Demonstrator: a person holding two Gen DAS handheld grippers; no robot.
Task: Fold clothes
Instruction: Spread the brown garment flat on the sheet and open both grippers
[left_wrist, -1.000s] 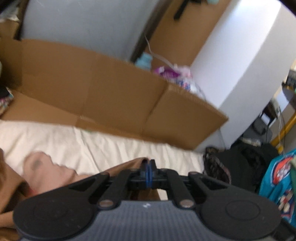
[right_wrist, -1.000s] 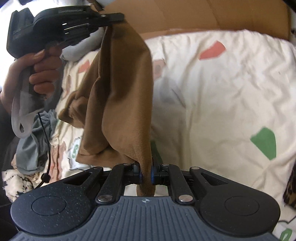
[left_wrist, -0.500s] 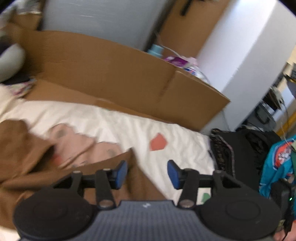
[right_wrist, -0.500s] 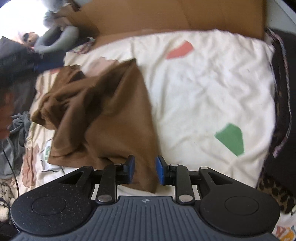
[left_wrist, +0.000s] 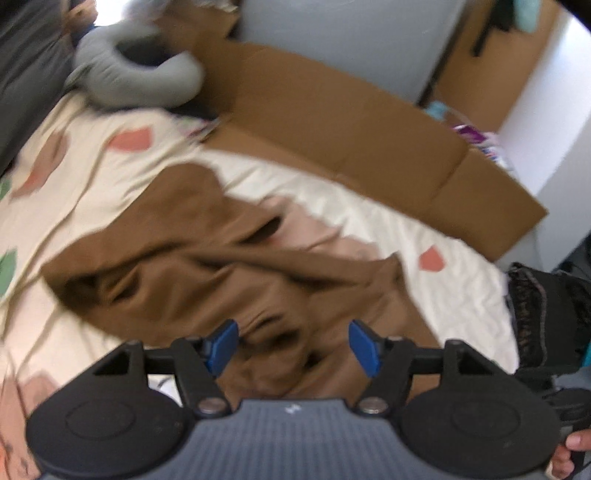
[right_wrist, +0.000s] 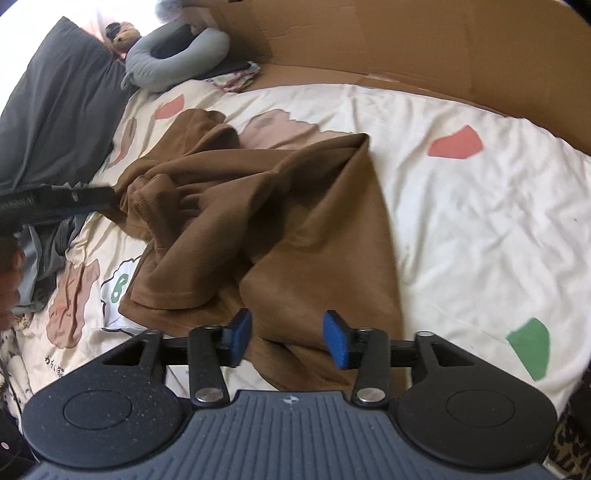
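A brown garment (right_wrist: 258, 221) lies crumpled on a cream bedsheet (right_wrist: 480, 206) with coloured patches. It also shows in the left wrist view (left_wrist: 229, 273), bunched in folds. My right gripper (right_wrist: 287, 338) is open just above the garment's near edge, holding nothing. My left gripper (left_wrist: 293, 345) is open wide over the garment's near part, holding nothing. The left gripper's finger also shows at the left of the right wrist view (right_wrist: 55, 201), beside the garment's left edge.
A flattened cardboard box (left_wrist: 351, 122) stands along the bed's far side. A grey neck pillow (right_wrist: 177, 59) and a dark pillow (right_wrist: 59, 110) lie at the head. Grey clothes (right_wrist: 48, 251) lie at the left edge. Dark clothes (left_wrist: 546, 314) hang off the right edge.
Both grippers opened and let go of the brown garment, which dropped from hanging onto the bed. Both grippers lowered toward it and opened wider.
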